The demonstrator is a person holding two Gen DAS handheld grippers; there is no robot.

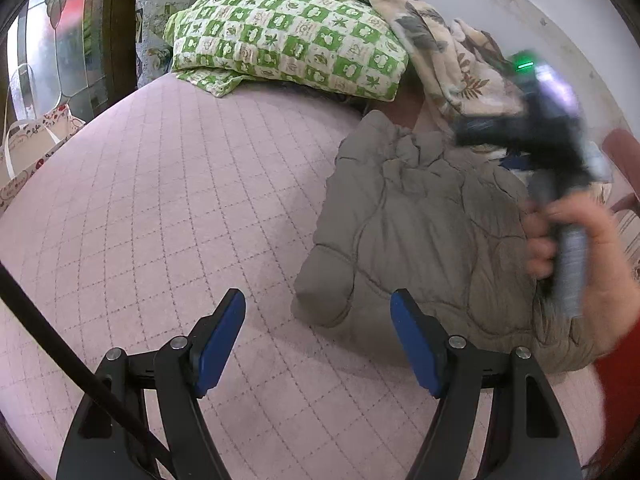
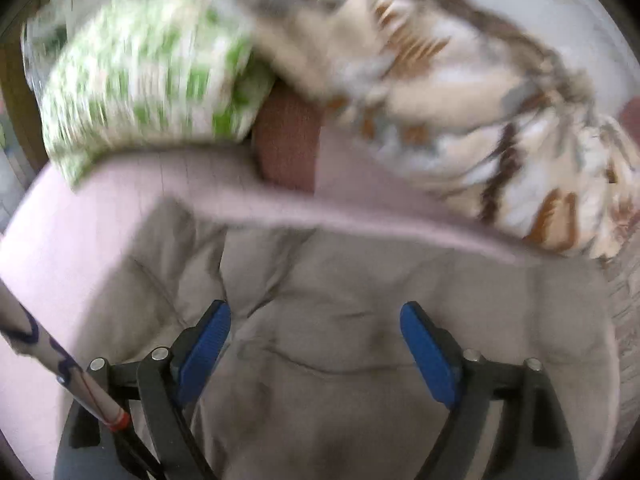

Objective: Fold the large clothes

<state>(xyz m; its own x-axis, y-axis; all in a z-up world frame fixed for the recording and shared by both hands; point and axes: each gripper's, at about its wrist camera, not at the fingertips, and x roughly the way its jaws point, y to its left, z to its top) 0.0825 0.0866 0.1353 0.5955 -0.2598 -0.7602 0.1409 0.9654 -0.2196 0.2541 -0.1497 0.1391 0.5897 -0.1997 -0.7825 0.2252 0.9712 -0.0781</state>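
Observation:
A grey-beige padded jacket [image 1: 420, 220] lies folded into a compact bundle on the pink quilted bedspread [image 1: 160, 200], right of centre in the left wrist view. My left gripper [image 1: 318, 294] is open over the bedspread by the jacket's near left corner, with nothing between its blue pads. A person's hand [image 1: 568, 240] holds the blurred right tool above the jacket's right side. In the blurred right wrist view my right gripper [image 2: 314, 306] hangs open just above the jacket [image 2: 360, 272]. No cloth is pinched between its pads.
A green-and-white checked pillow [image 1: 288, 36] and a floral blanket [image 1: 432, 52] are heaped at the bed's far end. A brown cushion [image 2: 288, 140] lies between them. A printed bag [image 1: 32, 148] stands off the left edge, and a red chair [image 1: 624, 160] is at the right.

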